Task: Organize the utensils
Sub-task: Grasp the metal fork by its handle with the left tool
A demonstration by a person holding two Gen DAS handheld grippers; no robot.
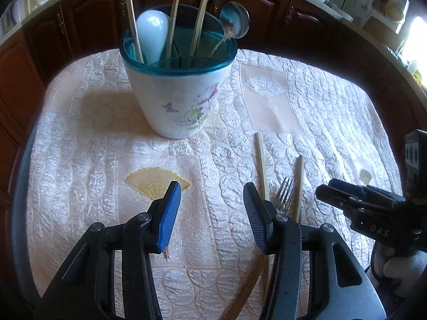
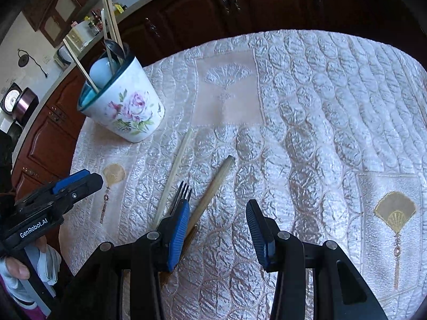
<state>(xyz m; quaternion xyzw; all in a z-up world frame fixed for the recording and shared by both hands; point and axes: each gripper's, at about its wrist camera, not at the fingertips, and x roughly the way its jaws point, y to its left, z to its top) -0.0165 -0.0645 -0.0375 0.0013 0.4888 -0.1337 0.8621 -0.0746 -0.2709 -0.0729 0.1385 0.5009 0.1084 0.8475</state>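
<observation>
Lying on the quilted cloth of the worktop (image 1: 93, 138) are the three pieces not yet sorted: a metal fork (image 2: 184, 192) between a thin pale chopstick (image 2: 176, 170) and a thicker wooden stick (image 2: 213, 186). They rest near each other, a little in front of the flowered holder (image 1: 181, 101), which stands upright and already carries a white spoon (image 1: 153, 34), a metal spoon (image 1: 234, 24) and several long sticks.

I judge the fork to be stiff, light and smooth, so it may slip between the ribbed pads. The neck just below the tines, or the middle of the handle, looks the best place to take it. Because the fork is flat on soft cloth, the pads probably must press a little into the fabric to get under its edges. Both sticks seem very light and could roll; taking one near the middle would keep it balanced.

The left tool (image 1: 212, 213) hangs low over the cloth, pointing toward the holder, with its jaws wide apart and nothing between them. Its right pad is just above the fork and chopstick. The right tool (image 2: 217, 229) is also spread wide and holds nothing; its left pad covers the fork's handle from view, and it tilts down toward the cloth.
</observation>
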